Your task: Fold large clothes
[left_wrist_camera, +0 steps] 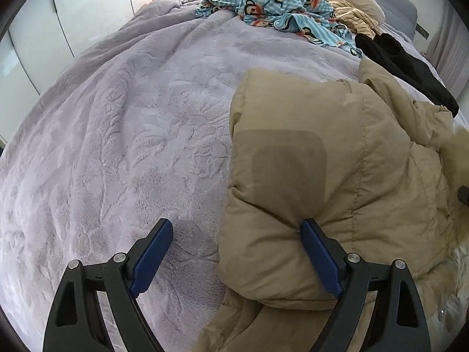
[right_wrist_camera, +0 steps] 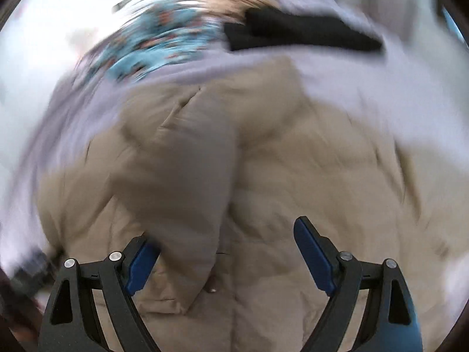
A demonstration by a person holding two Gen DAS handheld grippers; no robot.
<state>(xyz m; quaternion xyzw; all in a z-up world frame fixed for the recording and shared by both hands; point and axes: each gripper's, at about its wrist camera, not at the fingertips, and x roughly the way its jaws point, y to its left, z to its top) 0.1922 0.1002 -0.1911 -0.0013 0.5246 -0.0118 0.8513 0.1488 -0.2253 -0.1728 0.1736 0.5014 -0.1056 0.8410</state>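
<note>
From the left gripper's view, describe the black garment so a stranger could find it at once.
Start at the lavender plush blanket covering the bed. Follow its right edge, past the tan puffer jacket toward the monkey-print blue pajamas. Between them lies the black garment, a long, narrow dark strip, the only plain black item among the clothes there.

Right wrist view: your whole picture is smeared by motion blur; the blue patterned garment (right_wrist_camera: 158, 41) shows no readable print
Tan puffer jacket (left_wrist_camera: 322, 176): cut off at your left view's bottom and right edges
Black garment (left_wrist_camera: 410, 67): far end hidden behind the jacket
</note>
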